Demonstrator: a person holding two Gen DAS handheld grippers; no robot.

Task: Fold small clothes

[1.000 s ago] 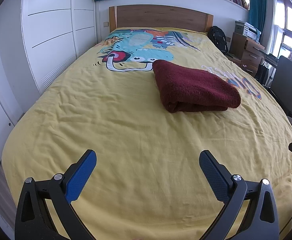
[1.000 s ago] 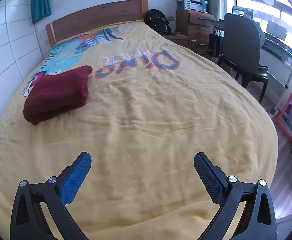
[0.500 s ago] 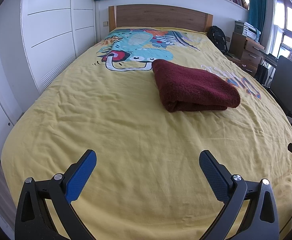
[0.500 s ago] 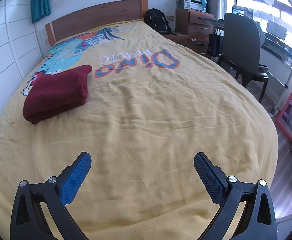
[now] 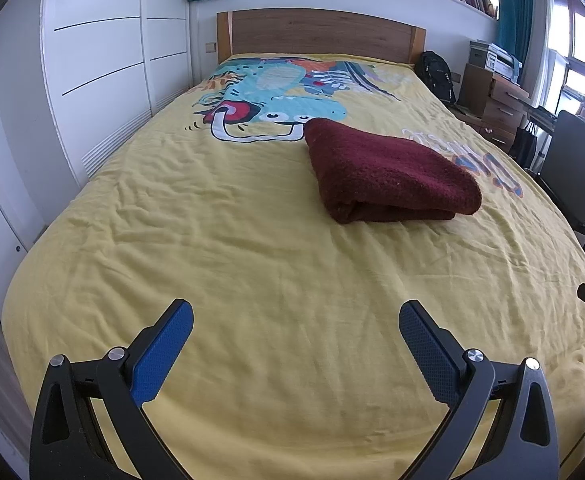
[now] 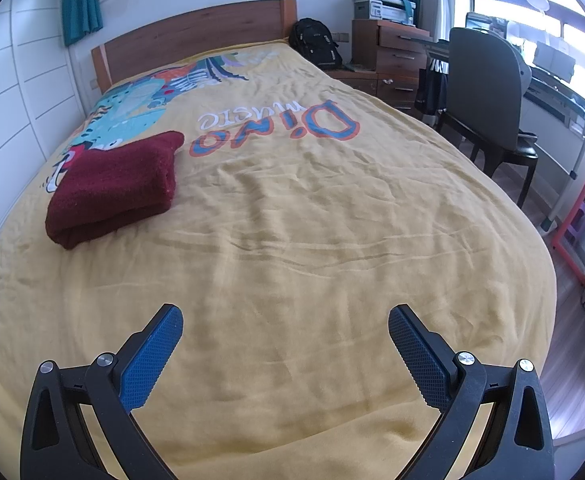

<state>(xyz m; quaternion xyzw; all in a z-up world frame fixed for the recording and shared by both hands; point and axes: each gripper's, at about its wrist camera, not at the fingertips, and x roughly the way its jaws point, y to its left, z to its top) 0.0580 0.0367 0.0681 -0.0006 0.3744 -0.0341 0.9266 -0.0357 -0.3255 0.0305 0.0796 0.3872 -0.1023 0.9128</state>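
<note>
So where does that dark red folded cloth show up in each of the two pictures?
Left wrist view: the folded cloth lies right of centre, in the upper half, on the yellow bedspread.
Right wrist view: the folded cloth lies far left, at mid height.
Shared landmark: the wooden headboard behind it.

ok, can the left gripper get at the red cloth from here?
Probably yes. The left gripper is open and empty, the folded red cloth lies ahead to its right, and only bare bedspread lies between them.
</note>
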